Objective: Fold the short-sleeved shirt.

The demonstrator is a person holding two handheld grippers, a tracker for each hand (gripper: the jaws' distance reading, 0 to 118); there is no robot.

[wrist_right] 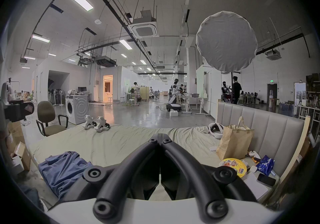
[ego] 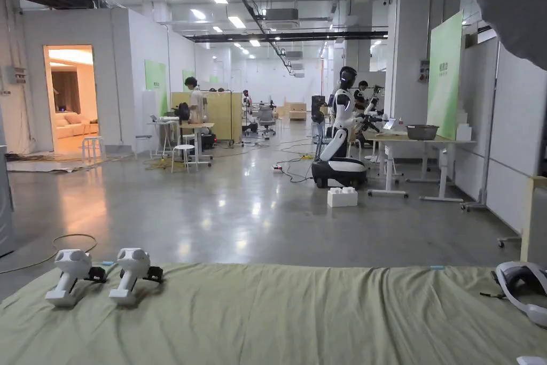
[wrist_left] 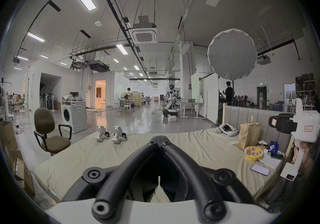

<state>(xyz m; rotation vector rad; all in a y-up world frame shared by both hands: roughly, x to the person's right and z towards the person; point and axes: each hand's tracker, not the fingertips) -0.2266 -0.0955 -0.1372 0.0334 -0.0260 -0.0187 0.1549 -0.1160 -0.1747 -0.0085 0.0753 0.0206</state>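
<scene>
**Both tongs closed, raised over the bed**

Left gripper [wrist_left: 159, 141]: jaws meet at the tips, nothing between them. Right gripper [wrist_right: 160, 138]: same, empty. Blue shirt [wrist_right: 63, 170] lies crumpled on the olive sheet [wrist_right: 129, 141], below-left of the right tongs. Farther ahead-left, two spare white grippers [ego: 101, 275] rest at the bed's far edge.

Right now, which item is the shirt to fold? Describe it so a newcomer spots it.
Start at the bed with its olive-green sheet. At its near left corner, in the right gripper view, lies a crumpled blue shirt. It is the one blue cloth heap on that side; the white handheld devices sit at the far edge.
</scene>
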